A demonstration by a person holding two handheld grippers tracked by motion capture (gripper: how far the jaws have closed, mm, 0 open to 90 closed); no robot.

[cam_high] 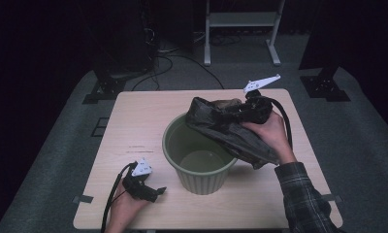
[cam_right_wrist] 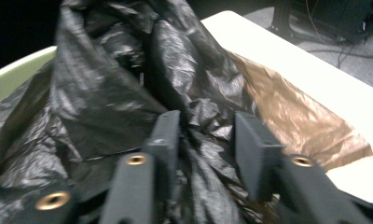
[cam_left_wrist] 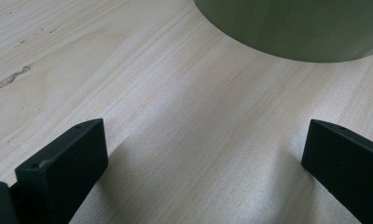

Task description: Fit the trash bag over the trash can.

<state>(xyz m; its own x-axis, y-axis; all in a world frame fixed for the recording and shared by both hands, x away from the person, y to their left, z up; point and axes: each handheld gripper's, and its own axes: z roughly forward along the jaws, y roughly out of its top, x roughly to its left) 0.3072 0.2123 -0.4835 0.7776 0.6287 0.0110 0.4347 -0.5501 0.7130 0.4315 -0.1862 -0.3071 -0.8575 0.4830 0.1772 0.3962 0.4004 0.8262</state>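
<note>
Bag: a black plastic bag (cam_high: 226, 128) is held up over the far right rim of the bin, partly hanging past the rim and above the table.
Bag and fingers: in the right gripper view the bag (cam_right_wrist: 128, 93) is bunched between the two black fingers (cam_right_wrist: 163, 135), and a crumpled fold is squeezed in the gap. Most of the bag is spread out beyond the fingertips.
Right gripper: the right gripper (cam_high: 252, 104) is clenched on the bag, with the jaws a little way apart around the thick fold.
Right hand: the right hand (cam_high: 269, 133) is seen at the right side of the bin, partly under the bag.
Bin: a green bin (cam_high: 202, 155) is stood upright in the middle of the table (cam_high: 134, 126). Its inside is seen from above.
Left gripper: the left gripper (cam_high: 146, 190) is rested low on the table, near the bin's left side but apart from it. Its jaws are spread wide and nothing is held between them.
Left fingers: bare wood is seen between the left fingers (cam_left_wrist: 63, 172), with the bin wall (cam_left_wrist: 296, 28) further off.
</note>
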